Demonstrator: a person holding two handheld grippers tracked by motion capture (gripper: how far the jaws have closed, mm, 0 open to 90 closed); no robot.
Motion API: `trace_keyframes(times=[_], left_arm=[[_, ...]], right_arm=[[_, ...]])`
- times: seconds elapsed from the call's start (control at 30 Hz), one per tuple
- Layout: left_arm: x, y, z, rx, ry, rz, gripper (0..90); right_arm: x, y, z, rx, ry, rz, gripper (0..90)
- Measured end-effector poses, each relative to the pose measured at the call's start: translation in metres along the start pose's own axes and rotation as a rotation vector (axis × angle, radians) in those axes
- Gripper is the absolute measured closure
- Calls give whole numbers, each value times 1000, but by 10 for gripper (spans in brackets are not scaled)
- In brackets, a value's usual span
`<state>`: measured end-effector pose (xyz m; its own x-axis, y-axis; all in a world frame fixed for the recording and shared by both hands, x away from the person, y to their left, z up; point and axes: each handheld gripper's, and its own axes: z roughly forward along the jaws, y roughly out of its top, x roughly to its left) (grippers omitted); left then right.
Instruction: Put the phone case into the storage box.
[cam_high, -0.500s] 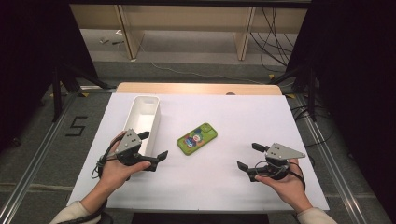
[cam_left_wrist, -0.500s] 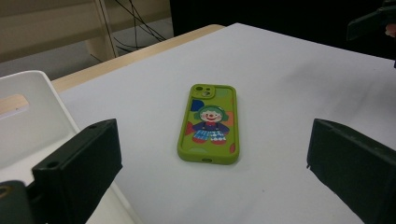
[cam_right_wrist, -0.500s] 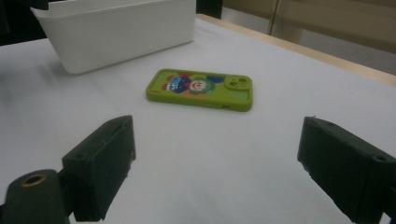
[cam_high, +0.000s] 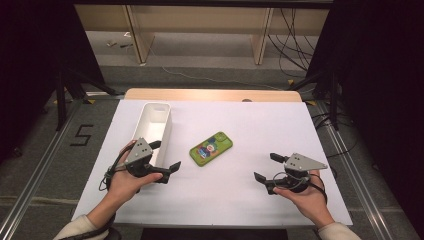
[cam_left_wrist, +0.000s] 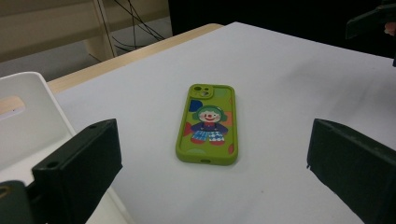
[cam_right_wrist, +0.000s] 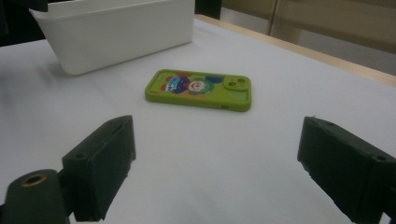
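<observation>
Btwn both wide-open, empty tongs, L (cam_high: 165, 156) & R (cam_high: 267, 167), lies green phone (cam_high: 211, 148), untouched.

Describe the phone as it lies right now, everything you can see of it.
The phone wears a lime-green case that looks rubbery, printed with a cartoon clown in a blue top and checked trousers. It lies flat, back up, with the raised camera block at one end and a port cutout at the other. It sits askew near the middle of the white table, right of the bin and apart from it. Nothing touches it but the table.
</observation>
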<state>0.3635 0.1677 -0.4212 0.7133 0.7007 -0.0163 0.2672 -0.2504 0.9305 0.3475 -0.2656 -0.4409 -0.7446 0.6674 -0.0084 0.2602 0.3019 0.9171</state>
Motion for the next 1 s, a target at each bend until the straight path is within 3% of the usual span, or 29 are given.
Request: trace_keyframes(times=[0.43, 0.73, 1.0], left_arm=[[-11, 17, 37, 53, -47, 20, 23], [-17, 34, 77, 119, -75, 38, 22], [-17, 43, 108, 141, -69, 49, 23]], right_arm=[[0, 1, -1, 0, -11, 4, 124], [0, 1, -2, -4, -10, 4, 124], [-1, 1, -4, -6, -13, 7, 124]])
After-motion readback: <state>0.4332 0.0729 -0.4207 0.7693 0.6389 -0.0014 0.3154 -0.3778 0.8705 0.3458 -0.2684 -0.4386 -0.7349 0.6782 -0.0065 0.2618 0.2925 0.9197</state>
